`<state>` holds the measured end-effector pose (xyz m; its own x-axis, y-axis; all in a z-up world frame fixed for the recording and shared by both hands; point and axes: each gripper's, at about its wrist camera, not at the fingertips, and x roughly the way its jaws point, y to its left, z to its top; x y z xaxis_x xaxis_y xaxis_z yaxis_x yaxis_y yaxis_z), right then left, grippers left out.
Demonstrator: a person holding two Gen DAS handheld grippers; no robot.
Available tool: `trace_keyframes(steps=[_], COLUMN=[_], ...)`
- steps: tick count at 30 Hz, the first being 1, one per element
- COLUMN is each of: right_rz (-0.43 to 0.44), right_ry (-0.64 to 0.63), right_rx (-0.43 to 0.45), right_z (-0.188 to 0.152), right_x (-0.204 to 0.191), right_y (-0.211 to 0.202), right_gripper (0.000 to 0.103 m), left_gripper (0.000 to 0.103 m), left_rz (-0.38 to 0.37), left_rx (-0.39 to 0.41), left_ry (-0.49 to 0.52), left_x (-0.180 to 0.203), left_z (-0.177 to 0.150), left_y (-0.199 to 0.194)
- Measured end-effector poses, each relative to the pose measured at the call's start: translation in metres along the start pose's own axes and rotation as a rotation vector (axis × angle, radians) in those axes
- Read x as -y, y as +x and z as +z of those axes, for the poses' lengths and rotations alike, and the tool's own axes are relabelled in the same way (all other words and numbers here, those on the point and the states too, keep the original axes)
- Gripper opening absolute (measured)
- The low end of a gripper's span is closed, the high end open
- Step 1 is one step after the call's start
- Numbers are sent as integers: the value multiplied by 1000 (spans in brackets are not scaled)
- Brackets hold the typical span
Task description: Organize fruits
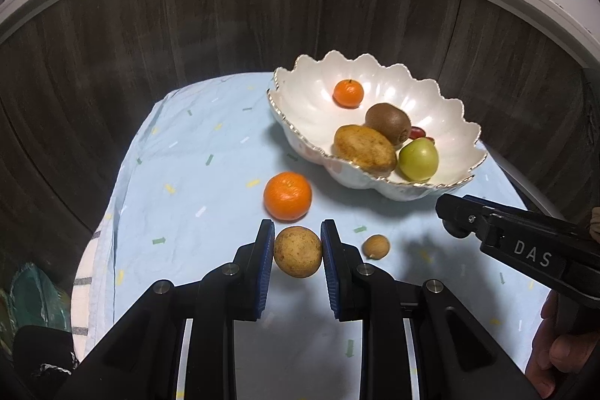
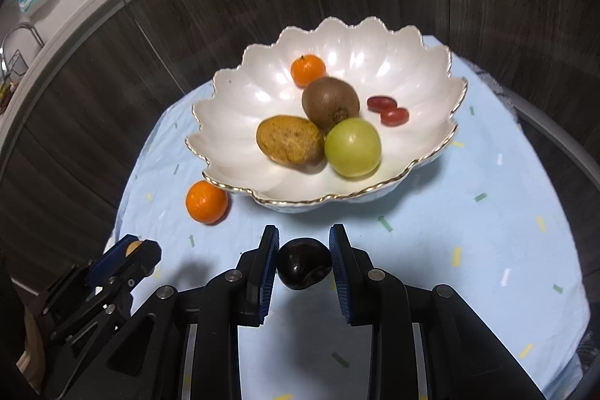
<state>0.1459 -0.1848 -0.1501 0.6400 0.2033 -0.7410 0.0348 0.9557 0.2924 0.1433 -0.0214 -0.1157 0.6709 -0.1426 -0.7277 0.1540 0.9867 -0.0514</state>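
Observation:
My left gripper (image 1: 297, 242) is shut on a round tan fruit (image 1: 297, 252), held just above the blue cloth. My right gripper (image 2: 303, 250) is shut on a dark round fruit (image 2: 303, 268) in front of the bowl. The white scalloped bowl (image 1: 307, 107) (image 2: 240, 107) holds a small orange (image 2: 307, 70), a kiwi (image 2: 330, 102), a brown oval fruit (image 2: 290, 143), a green apple (image 2: 352, 147) and two red fruits (image 2: 388, 109). A loose orange (image 1: 287, 195) (image 2: 206, 201) lies left of the bowl. A small tan fruit (image 1: 375, 246) lies by the left gripper.
A light blue patterned cloth (image 1: 195, 175) (image 2: 487, 212) covers the small table. Dark wood cabinet fronts (image 1: 225, 25) stand behind it, under a white counter with kitchenware. The right gripper's body (image 1: 525, 246) shows at right in the left wrist view; the left gripper's body (image 2: 97, 287) at left in the right.

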Motion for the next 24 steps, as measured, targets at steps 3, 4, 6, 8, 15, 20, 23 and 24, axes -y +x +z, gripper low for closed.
trace_keyframes(steps=[3,4,6,8,15,20,23,24], right_rz=[-3,-4,-8,-10,-21,-30,-36,-38], right_ry=[-8,-11,-19,-28,-52,-70,-81,-85], right_rx=[19,26,41,54,100,133,152,158], right_z=[3,4,7,9,19,32,39,42], right_x=[1,2,1,1,3,5,6,6], right_y=[-8,-11,-16,-20,-35,-42,-45,-46], right_gripper=[29,29,29,29,29,29,29,29], left_gripper=[26,26,26,26,26,26,26,26], left_rz=[-6,-8,-11,-13,-24,-32,-30,-31], left_rx=[7,10,13,18,41,61,78,81], left_ry=[2,3,6,7,11,15,23,23], left_x=[4,5,7,9,17,21,23,24], left_z=[5,7,11,15,32,47,58,61], left_y=[-4,-5,-7,-8,-11,-11,-10,-10])
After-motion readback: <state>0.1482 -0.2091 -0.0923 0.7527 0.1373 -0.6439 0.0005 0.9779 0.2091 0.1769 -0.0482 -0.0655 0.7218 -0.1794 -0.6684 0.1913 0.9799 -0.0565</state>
